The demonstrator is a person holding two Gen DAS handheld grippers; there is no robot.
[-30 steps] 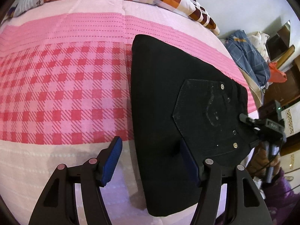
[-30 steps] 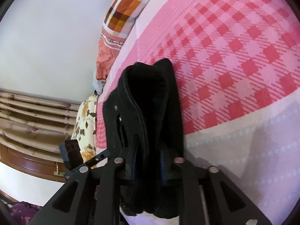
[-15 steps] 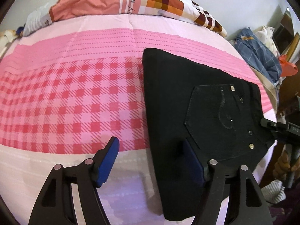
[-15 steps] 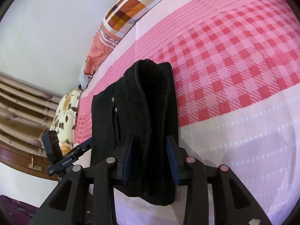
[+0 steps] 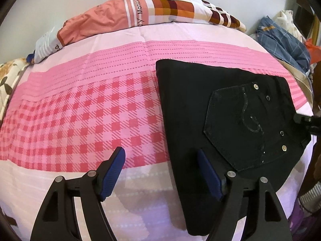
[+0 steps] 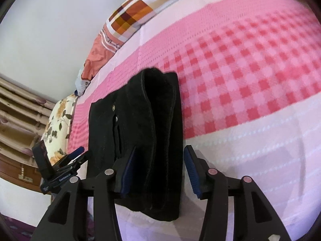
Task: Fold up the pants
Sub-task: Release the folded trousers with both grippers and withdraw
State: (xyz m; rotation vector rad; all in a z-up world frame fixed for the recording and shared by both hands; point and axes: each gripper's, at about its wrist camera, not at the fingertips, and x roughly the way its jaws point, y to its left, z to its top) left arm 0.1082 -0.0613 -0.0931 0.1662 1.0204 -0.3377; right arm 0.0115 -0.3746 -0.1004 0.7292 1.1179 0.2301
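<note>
Black folded pants (image 5: 220,120) lie on the pink checked bed sheet (image 5: 80,110), back pocket up. My left gripper (image 5: 160,157) hovers at their left edge, jaws opening, only sheet and the pants' edge between them. Its right fingertip (image 5: 202,156) overlaps the dark cloth. In the right wrist view the pants (image 6: 144,120) show as a thick folded stack seen end-on. My right gripper (image 6: 160,153) straddles that stack, jaws opening; the right pad stands clear of the cloth, so nothing is pinched. The right gripper (image 5: 307,122) also shows at the pants' waist end.
A patchwork quilt (image 5: 140,14) lies along the far side of the bed. A pile of blue plaid clothes (image 5: 280,42) sits at the back right. A floral pillow (image 6: 58,124) and brown wooden furniture (image 6: 16,108) are on the left, where the left gripper (image 6: 66,160) also shows.
The right jaws have spread apart and let go of the folded stack they were pinching. The left jaws widened a little and the left view tilted up, showing more of the quilt.
</note>
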